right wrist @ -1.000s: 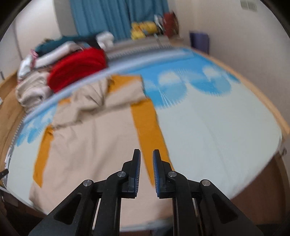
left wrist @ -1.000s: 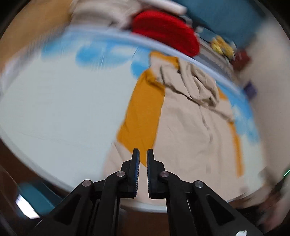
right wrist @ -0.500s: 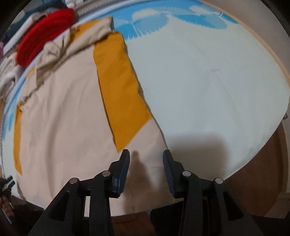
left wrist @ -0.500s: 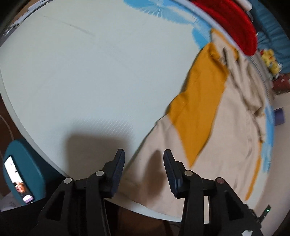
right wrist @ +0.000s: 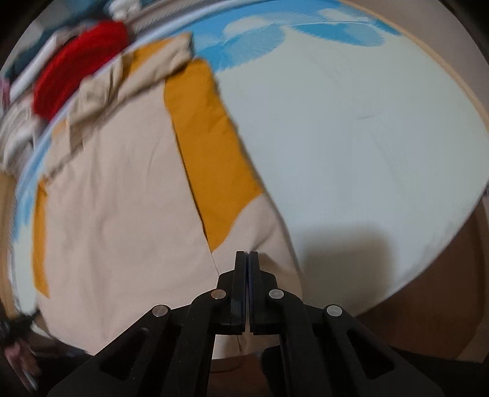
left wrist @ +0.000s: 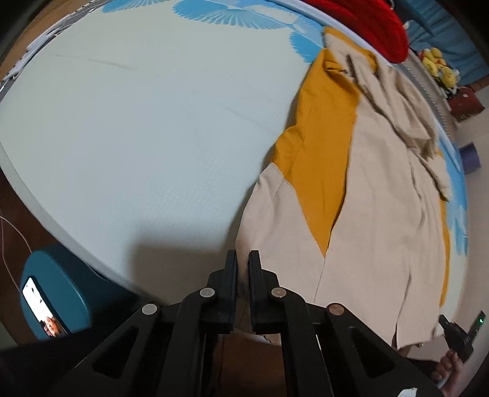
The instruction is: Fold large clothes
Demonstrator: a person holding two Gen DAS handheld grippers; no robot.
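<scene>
A large beige and mustard garment (left wrist: 376, 195) lies spread flat on the pale bed sheet (left wrist: 146, 122), its bunched collar end at the far side. It also shows in the right wrist view (right wrist: 122, 195). My left gripper (left wrist: 242, 259) is shut on the garment's near left hem corner at the bed's front edge. My right gripper (right wrist: 247, 259) is shut on the near right hem corner, jaws pressed together on the beige cloth.
A red garment (left wrist: 366, 27) and a clothes pile (right wrist: 18, 134) lie past the bed's far edge. A teal stand holding a phone (left wrist: 45, 308) sits on the floor at front left. Yellow toys (left wrist: 440, 67) are at the far right. Blue curtains hang behind.
Both grippers were open over the hem half a second ago; now both have closed on the garment's near corners. The right view has tilted and blurred.
</scene>
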